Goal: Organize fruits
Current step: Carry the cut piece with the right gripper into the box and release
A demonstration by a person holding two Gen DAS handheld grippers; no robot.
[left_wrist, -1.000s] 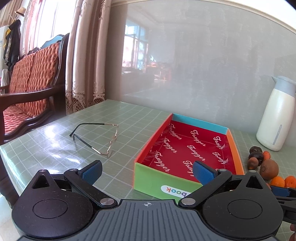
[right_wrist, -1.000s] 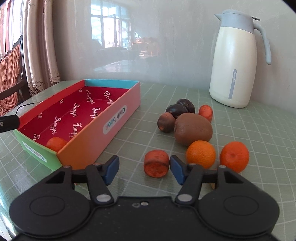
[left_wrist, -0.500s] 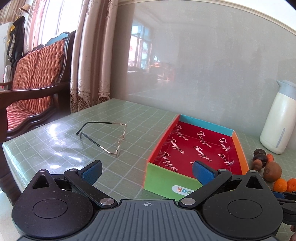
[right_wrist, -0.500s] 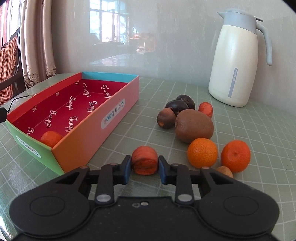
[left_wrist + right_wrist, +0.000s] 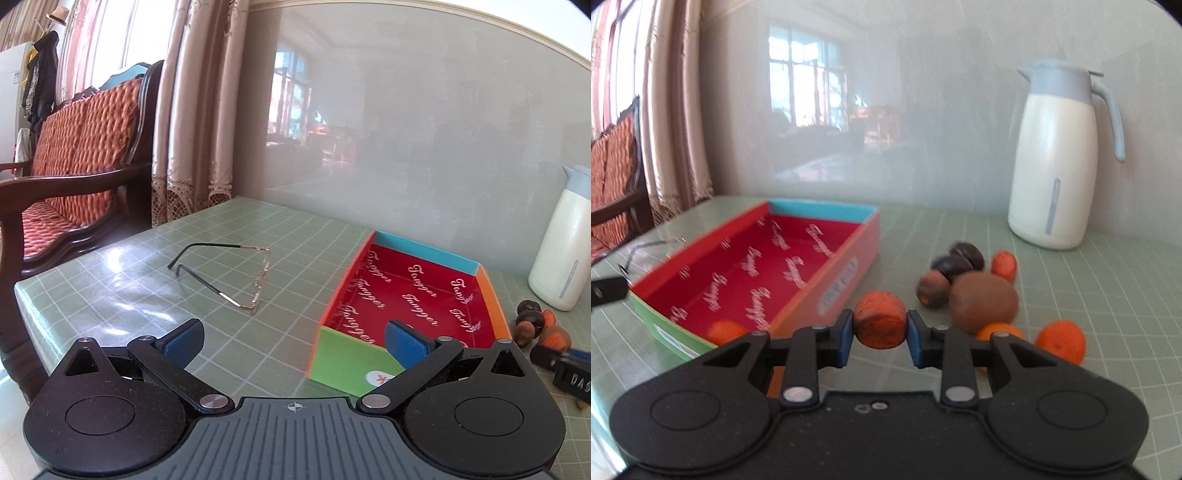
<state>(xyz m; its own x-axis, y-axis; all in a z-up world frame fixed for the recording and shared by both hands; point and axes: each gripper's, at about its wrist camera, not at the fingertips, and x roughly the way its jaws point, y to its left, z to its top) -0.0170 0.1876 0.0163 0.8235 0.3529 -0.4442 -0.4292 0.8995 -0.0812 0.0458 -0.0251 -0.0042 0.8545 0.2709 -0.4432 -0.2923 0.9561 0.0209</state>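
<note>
A: Left gripper [image 5: 293, 338], fingers apart, hangs empty by the box [image 5: 846, 254].

B: Right gripper [image 5: 880, 329] has fingers clamped on the orange-red fruit [image 5: 880, 325], off the counter [image 5: 1108, 295]. Rounded sides might slip before the box.

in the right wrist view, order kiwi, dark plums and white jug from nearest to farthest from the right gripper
1. Kiwi, just right of the right gripper.
2. Dark plums, behind the kiwi.
3. White jug, far right by the wall.
</note>
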